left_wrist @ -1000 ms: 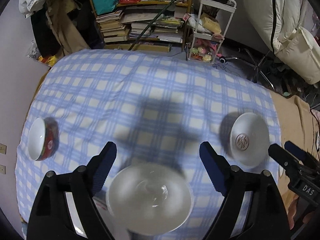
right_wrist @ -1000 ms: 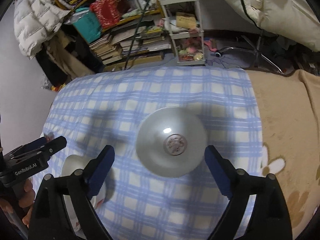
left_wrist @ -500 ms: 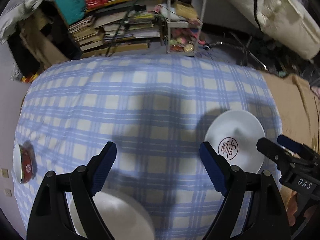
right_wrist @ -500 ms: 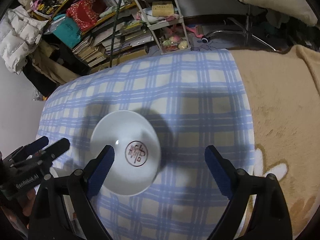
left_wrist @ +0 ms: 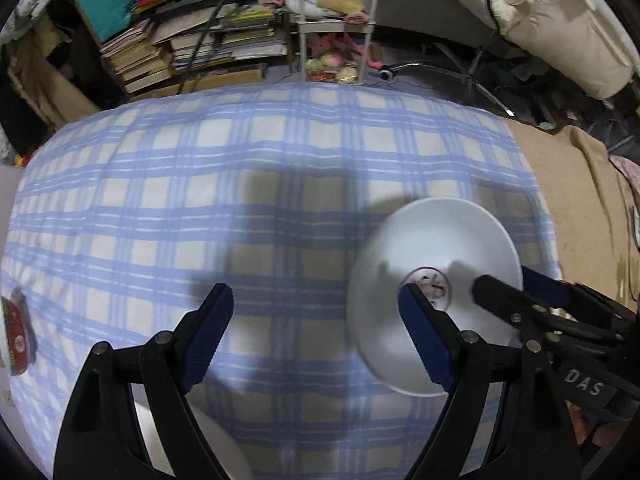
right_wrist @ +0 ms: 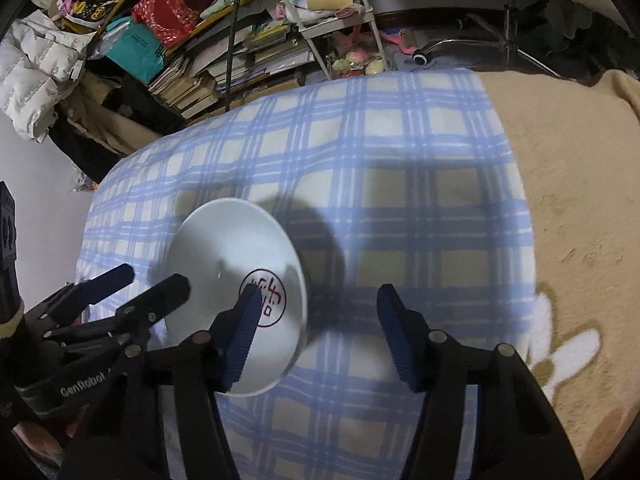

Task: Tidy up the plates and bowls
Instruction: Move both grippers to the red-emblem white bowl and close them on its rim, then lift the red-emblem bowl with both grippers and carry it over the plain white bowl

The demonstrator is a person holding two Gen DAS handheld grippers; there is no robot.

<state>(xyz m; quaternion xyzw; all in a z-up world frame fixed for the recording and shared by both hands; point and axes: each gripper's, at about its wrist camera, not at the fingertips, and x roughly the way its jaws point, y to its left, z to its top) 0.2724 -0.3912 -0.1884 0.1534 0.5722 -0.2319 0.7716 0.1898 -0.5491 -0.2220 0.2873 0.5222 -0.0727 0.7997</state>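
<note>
The shallow white ceramic bowl with a red circular emblem in its centre lies on the blue-and-white checked blanket, tipped so that its inside faces up and toward the cameras. It sits just ahead of the right gripper and to its left-hand side; one of that gripper's blue ribbed pads overlaps the emblem in the right wrist view, the other stands over bare blanket, and the bowl's nearer rim runs between them. The right gripper's jaws are closing, with a wide gap remaining and no pad visibly pressing on the rim.

In the left wrist view the same bowl is ahead of the left gripper and off to its right, with one blue pad in front of the emblem. The left gripper's jaws are spread wide but closing slightly, with only blanket between them. A plain white dish shows low between its black arms, largely hidden. Far to the left edge lies a red-patterned bowl on its side.

Beyond the blanket's right edge lies a tan fleece cover. Farther out stand stacked books and a white wire shelf rack.
</note>
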